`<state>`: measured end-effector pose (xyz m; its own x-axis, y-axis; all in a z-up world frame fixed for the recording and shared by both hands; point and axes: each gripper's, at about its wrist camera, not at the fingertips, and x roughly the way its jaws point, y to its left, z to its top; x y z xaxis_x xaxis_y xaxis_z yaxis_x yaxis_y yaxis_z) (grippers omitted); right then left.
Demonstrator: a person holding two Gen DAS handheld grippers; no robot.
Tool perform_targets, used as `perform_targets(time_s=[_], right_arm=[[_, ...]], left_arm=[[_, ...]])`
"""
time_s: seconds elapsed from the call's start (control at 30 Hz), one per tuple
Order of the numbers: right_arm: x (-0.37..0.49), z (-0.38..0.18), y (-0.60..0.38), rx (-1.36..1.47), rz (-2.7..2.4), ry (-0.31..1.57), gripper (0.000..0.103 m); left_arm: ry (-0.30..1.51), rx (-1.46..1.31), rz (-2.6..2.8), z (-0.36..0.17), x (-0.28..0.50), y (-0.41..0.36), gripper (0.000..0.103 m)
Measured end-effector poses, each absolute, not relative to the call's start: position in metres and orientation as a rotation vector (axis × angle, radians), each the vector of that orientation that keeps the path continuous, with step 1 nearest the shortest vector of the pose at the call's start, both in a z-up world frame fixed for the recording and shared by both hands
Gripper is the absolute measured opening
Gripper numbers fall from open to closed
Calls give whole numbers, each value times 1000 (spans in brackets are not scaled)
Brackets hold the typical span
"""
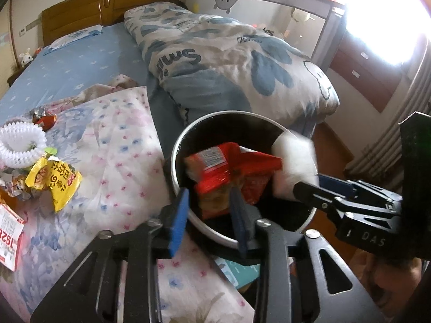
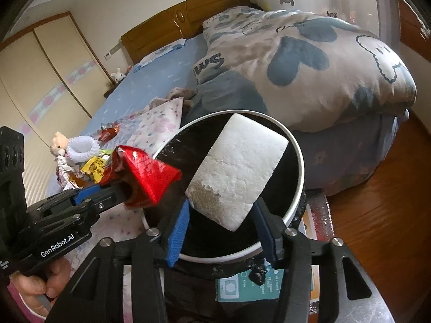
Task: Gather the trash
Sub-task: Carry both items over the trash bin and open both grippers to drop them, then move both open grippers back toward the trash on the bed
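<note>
Plainly, both loads hang over the mouth of the bin (image 1: pixel 174 158), so the main risk is a miss at the rim.

The left gripper (image 1: pixel 210 196) has its jaws apart, with the red snack wrapper (image 1: pixel 231 167) standing between the pads. A sliver of black liner shows on one side, so I judge it is loose rather than pinched. The wrapper is light and crumpled, and it could catch on a pad or drift back over the near rim onto the floral quilt (image 1: pixel 121 148) beside that gripper.

The right gripper (image 2: pixel 221 210) has the white foam block (image 2: pixel 237 172) between its pads, which lie close along both flanks. I cannot tell whether they are pressing on it. The block is broad against the opening and tilted, reaching ahead of the gripper towards the far rim. If it drops, it may bridge the rim, bounce out to the wooden floor (image 2: pixel 377 215) on that gripper's outer side, or land on the wrapper.

The two grippers crowd each other at the bin, with their fingers near and converging, so a sideways swing could knock them together.

There is free room above, and back towards the person. Ahead, the bed and its blue-patterned duvet (image 1: pixel 242 62) hem things in.

More litter waits off to the left gripper's outer side, including a yellow wrapper (image 1: pixel 54 180).
</note>
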<state>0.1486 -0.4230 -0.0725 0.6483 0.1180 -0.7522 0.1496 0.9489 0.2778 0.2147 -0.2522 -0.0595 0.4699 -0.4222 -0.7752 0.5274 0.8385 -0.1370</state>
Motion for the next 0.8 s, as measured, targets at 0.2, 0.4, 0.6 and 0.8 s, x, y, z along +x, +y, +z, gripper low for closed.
perform_targets(time_s=[0.2, 0.4, 0.6, 0.8], right_arm=[[140, -70, -431, 337, -49, 849, 58], [129, -73, -422, 376, -48, 828, 61], [122, -73, -387, 392, 3, 791, 85], [127, -70, -342, 374, 85, 779, 85]], left_arm=[[914, 117, -557, -65, 211, -242, 48], [909, 101, -504, -75, 193, -211, 60], [923, 65, -434, -85, 178, -167, 60], [930, 17, -360, -90, 169, -115, 61]])
